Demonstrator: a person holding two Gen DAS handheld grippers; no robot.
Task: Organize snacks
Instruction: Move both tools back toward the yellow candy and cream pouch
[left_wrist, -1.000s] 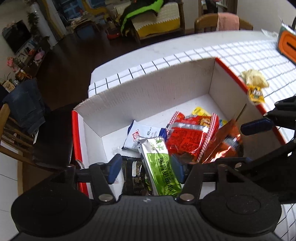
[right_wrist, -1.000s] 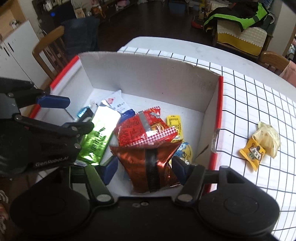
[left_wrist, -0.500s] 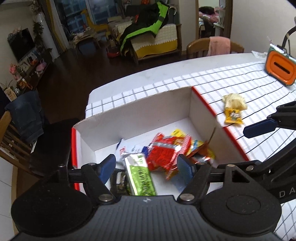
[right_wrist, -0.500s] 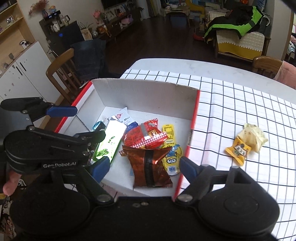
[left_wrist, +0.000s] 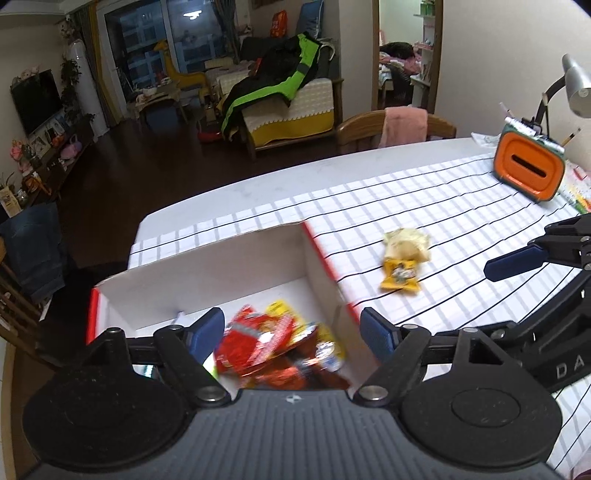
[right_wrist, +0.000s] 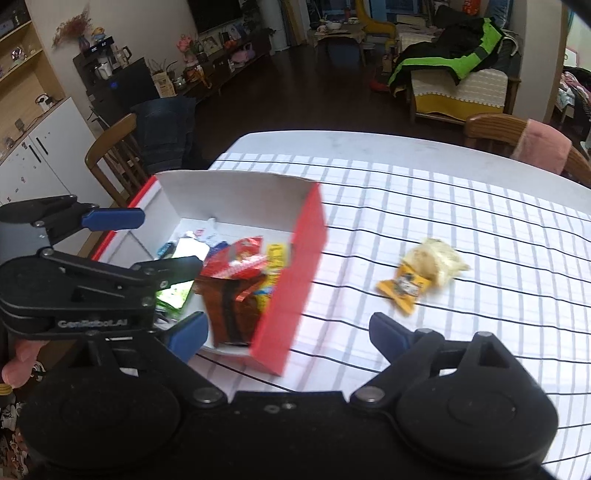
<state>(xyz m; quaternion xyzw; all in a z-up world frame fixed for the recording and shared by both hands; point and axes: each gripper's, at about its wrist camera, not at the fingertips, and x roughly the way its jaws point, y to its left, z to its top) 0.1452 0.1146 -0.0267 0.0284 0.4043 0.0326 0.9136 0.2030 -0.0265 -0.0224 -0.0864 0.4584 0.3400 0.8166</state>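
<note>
Both hand-held grippers, left (left_wrist: 291, 334) and right (right_wrist: 288, 332), are opening and empty; next up, probably the yellow snack (right_wrist: 406, 290) ahead-right of the right one.

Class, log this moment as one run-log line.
left tool: opening, empty | right tool: opening, empty | box: holds snacks | two snacks: on table

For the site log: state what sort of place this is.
Most likely a home's open living and dining room: a dining table with a checked cloth and wooden chairs, a sofa draped with a jacket, and a wall television.
</note>
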